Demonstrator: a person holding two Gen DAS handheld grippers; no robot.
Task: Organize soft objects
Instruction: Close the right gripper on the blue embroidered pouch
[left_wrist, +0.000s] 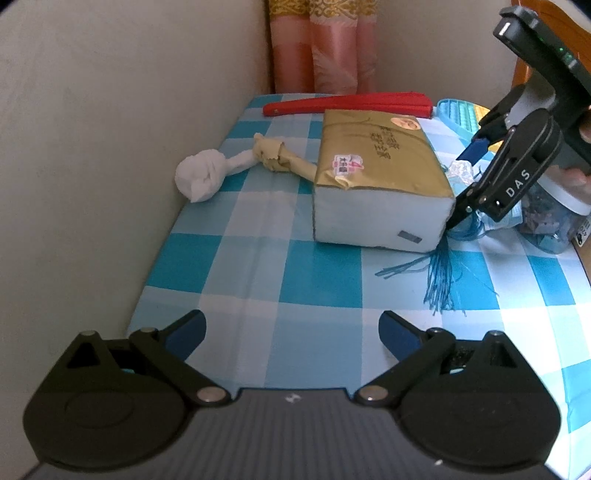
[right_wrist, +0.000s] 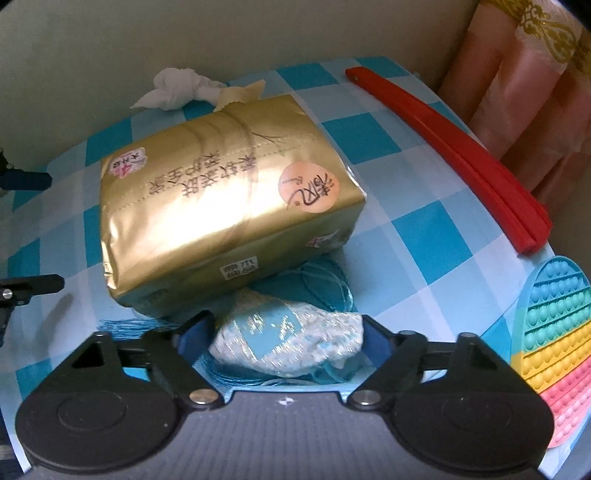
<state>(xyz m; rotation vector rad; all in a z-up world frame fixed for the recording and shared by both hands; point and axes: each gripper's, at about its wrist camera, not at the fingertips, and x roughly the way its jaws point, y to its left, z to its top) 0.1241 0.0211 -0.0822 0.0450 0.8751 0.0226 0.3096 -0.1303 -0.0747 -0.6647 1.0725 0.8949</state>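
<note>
Checked tablecloth (right_wrist: 417, 229), right edge: my right gripper (right_wrist: 288, 343) clenches the brocade pouch (right_wrist: 288, 343); its tassel (left_wrist: 439, 280), under the tissue pack (right_wrist: 221, 206), may snag.

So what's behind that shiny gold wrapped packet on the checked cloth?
Behind the gold wrapped packet lie a knotted white and beige cloth by the wall and a long red plastic piece farther back. Whatever sits directly against its hidden back face cannot be seen.
</note>
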